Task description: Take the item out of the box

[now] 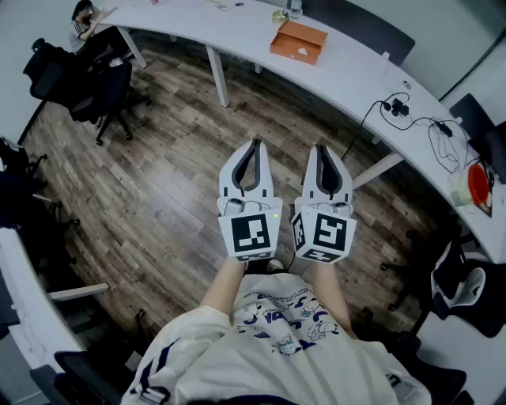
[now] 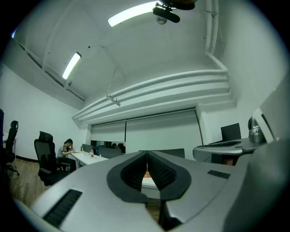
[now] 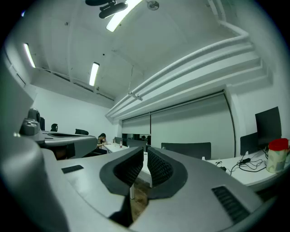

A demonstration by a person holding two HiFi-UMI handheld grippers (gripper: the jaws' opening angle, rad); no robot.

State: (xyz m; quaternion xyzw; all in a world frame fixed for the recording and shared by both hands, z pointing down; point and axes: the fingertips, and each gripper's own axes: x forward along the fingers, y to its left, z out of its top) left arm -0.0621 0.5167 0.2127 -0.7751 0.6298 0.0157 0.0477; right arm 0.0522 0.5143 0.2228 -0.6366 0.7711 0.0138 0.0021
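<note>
An orange box (image 1: 298, 41) lies on the curved white table (image 1: 348, 63) at the far side of the room; what it holds is too small to make out. I hold both grippers side by side over the wooden floor, well short of the table and pointing towards it. My left gripper (image 1: 254, 144) is shut, tips together, with nothing in it. My right gripper (image 1: 324, 149) is also shut and empty. In the left gripper view a sliver of the orange box (image 2: 146, 173) shows through the gap behind the closed tips of the left gripper (image 2: 147, 154). In its own view the right gripper (image 3: 146, 156) points along the table.
A person (image 1: 83, 20) sits at the table's far left end beside black office chairs (image 1: 95, 87). Cables and a plug (image 1: 399, 107) lie on the table at right, near a red-lidded container (image 1: 478, 183). Another black chair (image 1: 466, 285) stands at right, a second white desk (image 1: 24, 300) at left.
</note>
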